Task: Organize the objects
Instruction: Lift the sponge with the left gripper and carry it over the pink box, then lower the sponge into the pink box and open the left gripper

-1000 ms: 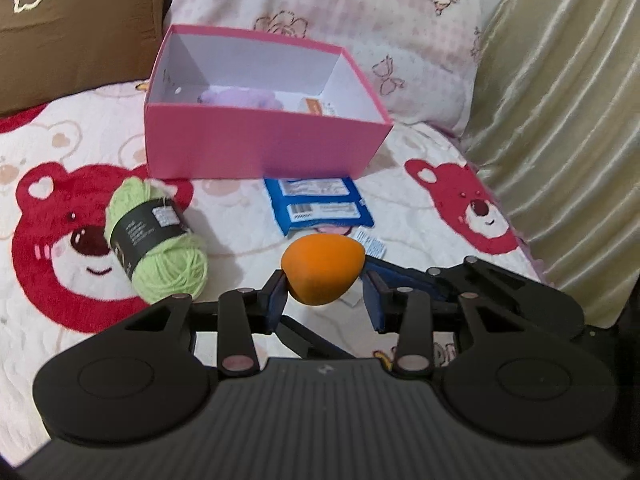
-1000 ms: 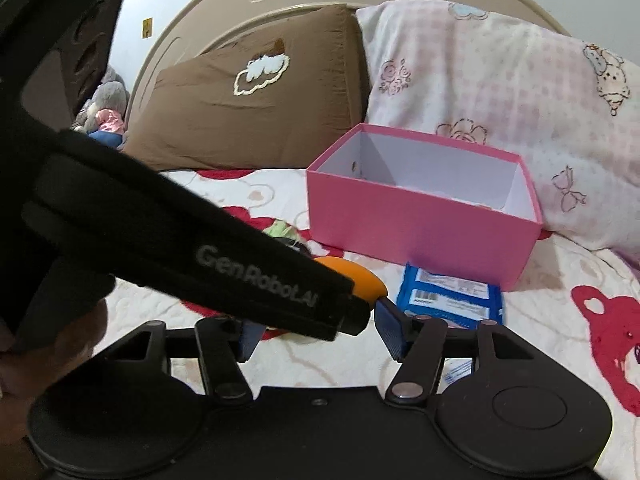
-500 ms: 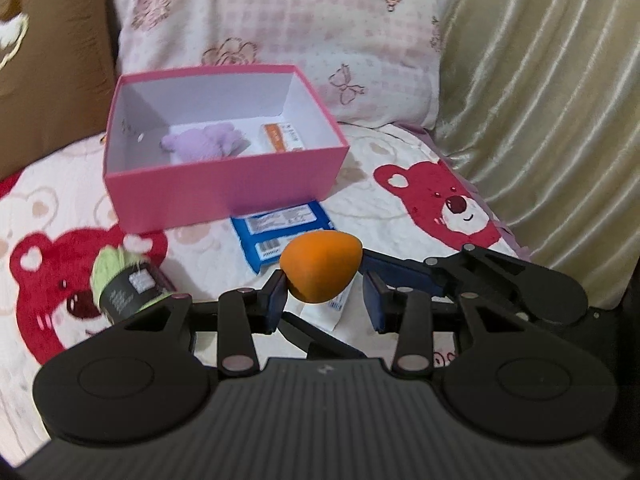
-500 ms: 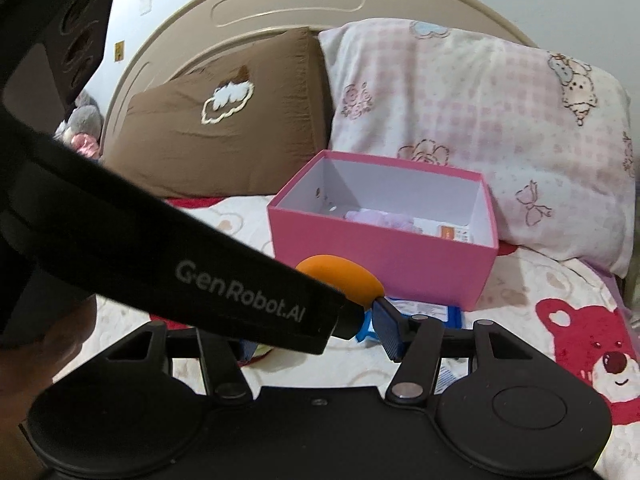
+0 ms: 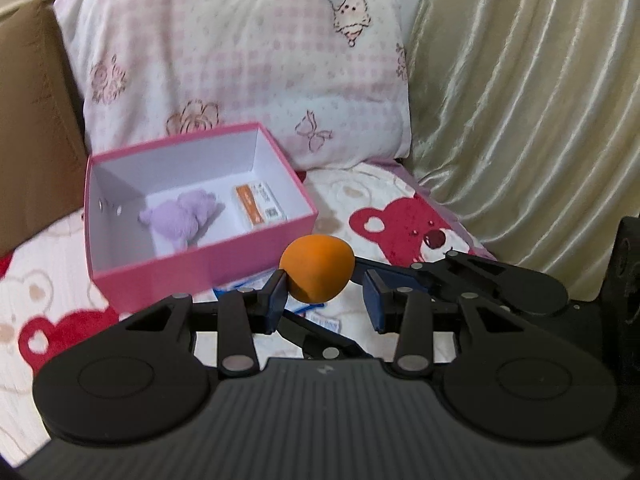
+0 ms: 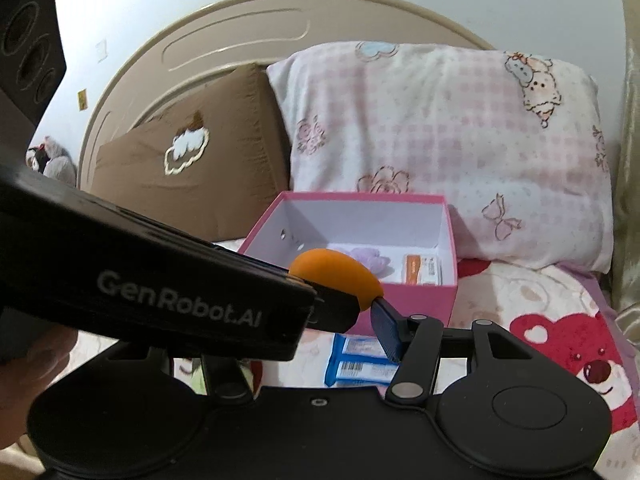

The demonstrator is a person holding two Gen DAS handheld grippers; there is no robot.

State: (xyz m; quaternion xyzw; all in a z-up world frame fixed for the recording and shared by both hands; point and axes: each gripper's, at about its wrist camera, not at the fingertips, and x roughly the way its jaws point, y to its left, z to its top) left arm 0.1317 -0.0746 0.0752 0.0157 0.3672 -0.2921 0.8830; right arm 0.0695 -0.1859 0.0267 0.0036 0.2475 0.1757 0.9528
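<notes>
Partly sorted: pink box (image 5: 192, 276) holds purple plush (image 5: 180, 218) and orange-white packet (image 5: 258, 204).
Left tongs (image 5: 324, 296) clench orange sponge (image 5: 318, 268); right tongs (image 6: 376, 320) empty, unclenched; blue packets (image 6: 360, 360) remain on bed (image 5: 400, 208) at the box's near wall.

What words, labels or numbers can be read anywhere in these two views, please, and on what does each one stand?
"GenRobot.AI": on the side of the left gripper's black body, seen from the right wrist.
Blue packets: white barcode labels, print too small to read.
Orange-and-white box in the pink box: print and a square code, too blurred to read.
Nothing else is legible.
</notes>
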